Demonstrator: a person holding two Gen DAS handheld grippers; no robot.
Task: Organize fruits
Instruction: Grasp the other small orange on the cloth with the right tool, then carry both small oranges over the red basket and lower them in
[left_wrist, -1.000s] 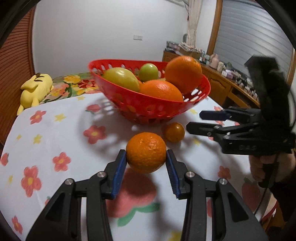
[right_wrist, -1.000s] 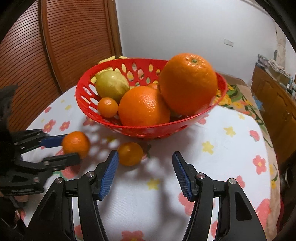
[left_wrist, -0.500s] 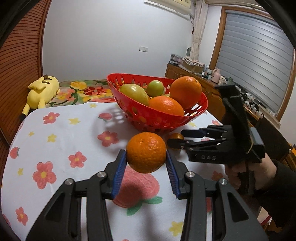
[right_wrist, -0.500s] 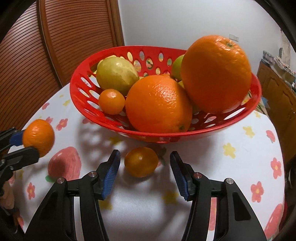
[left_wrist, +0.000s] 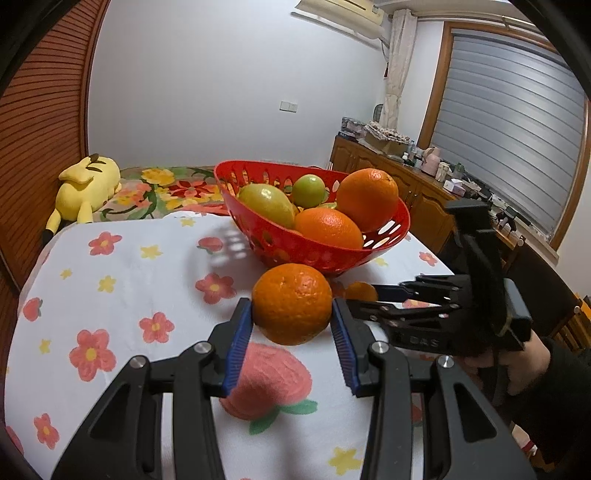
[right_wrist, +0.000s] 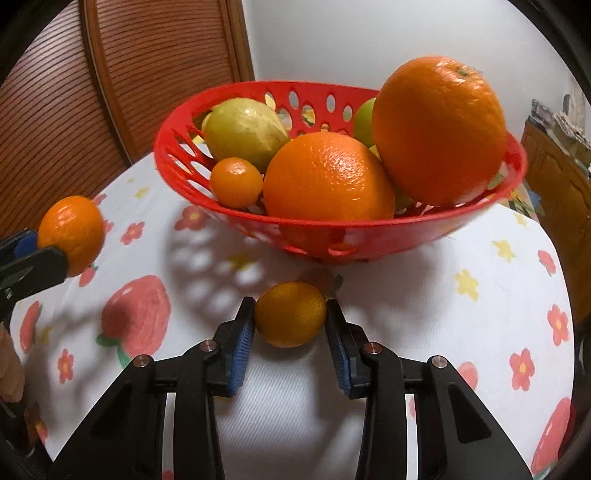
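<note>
Two fruits are in the grippers: the left gripper (left_wrist: 291, 325) clamps a mandarin (left_wrist: 291, 303) lifted off the tablecloth (left_wrist: 122, 295), and the right gripper (right_wrist: 290, 326) has its pads against a small tangerine (right_wrist: 290, 314) on the cloth. At twelve o'clock from both, the red basket (right_wrist: 369, 236) holds two oranges, a lemon (right_wrist: 245, 132), a green fruit and a small tangerine.
</note>
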